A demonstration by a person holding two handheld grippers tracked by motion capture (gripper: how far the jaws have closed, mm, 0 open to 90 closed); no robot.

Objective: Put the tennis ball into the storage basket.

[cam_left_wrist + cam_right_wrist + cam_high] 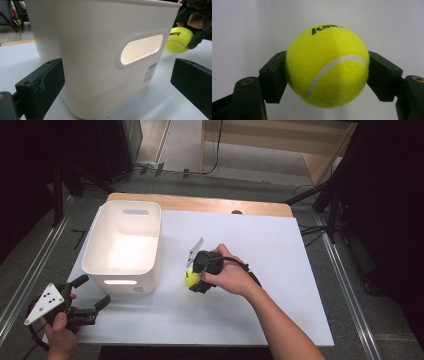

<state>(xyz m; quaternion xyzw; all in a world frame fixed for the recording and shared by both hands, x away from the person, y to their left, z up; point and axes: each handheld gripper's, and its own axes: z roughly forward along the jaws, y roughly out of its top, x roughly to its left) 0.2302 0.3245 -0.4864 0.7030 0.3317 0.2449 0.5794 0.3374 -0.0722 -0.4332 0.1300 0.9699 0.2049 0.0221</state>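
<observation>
Between the right tool's (327, 72) jaws, a tennis ball (327, 66) reads "Kaw".

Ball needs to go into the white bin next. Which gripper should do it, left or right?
Right. The right gripper is already shut on the tennis ball, just beside the white bin. The left gripper sits open and empty at the bin's near wall.

bin: white plastic bin (122, 245) stands on the left part of the white table top (280, 285), near its front edge.
ball: yellow tennis ball (191, 279) sits just right of the bin, between the jaws of the right gripper (196, 283), low over the table.
left gripper: left gripper (92, 296) is at the bin's front left corner, jaws facing its front wall.
floor: grey floor (350, 285) lies around the table.
</observation>
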